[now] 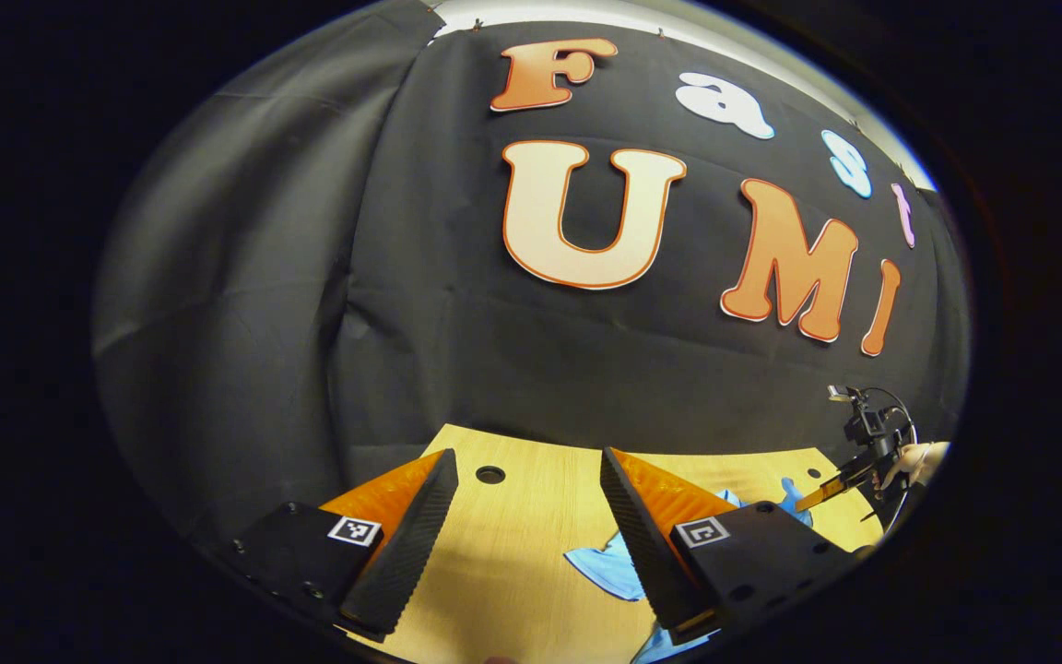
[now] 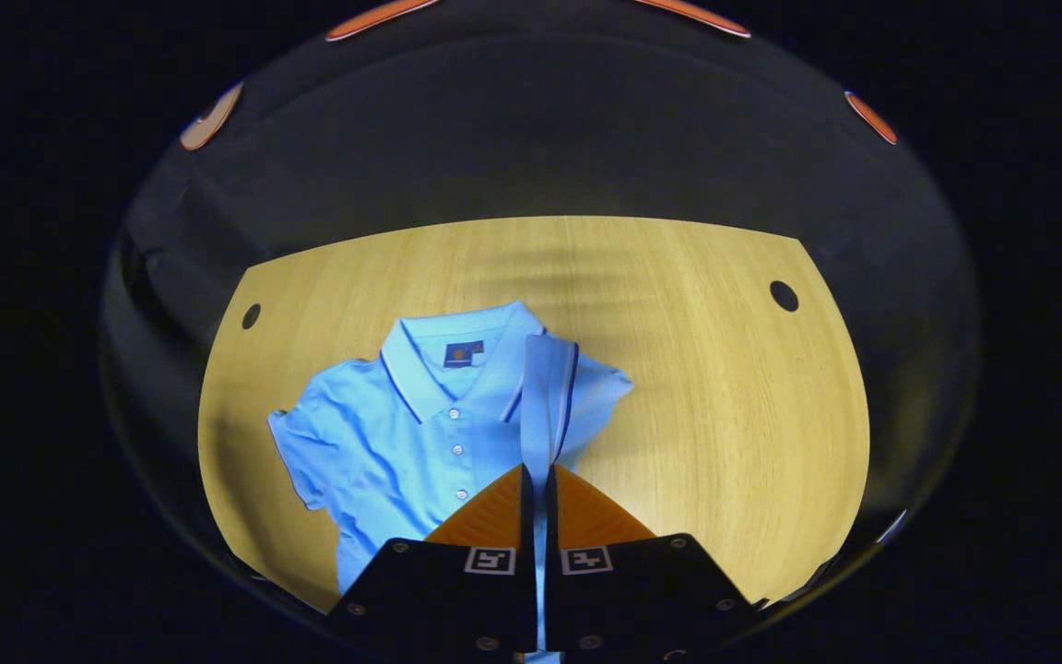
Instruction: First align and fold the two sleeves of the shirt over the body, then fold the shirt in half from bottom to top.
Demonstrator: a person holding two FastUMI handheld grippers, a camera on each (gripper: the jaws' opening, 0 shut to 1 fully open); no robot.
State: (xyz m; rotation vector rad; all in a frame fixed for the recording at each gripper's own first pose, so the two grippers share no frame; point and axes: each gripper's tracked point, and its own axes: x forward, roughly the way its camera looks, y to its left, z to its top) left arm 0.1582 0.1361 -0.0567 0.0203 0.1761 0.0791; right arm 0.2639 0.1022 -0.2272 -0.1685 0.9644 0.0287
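Note:
A light blue polo shirt (image 2: 402, 433) lies face up on the wooden table (image 2: 697, 387), collar toward the far edge, buttons showing. My right gripper (image 2: 538, 489) is shut on one sleeve (image 2: 545, 397), whose dark-trimmed edge stands lifted off the table beside the collar. The other sleeve (image 2: 296, 452) lies spread flat at the left of the right gripper view. My left gripper (image 1: 522, 544) hangs open above the table's bare wood, nothing between its fingers. Blue cloth of the shirt (image 1: 605, 567) shows just beyond its right finger. The right gripper (image 1: 840, 484) also appears far right, held by a hand (image 1: 918, 461).
The table has round holes near its far corners (image 2: 251, 316) (image 2: 784, 295) (image 1: 490, 475). Black cloth walls close in behind the table. Bare wood stretches to the right of the shirt in the right gripper view.

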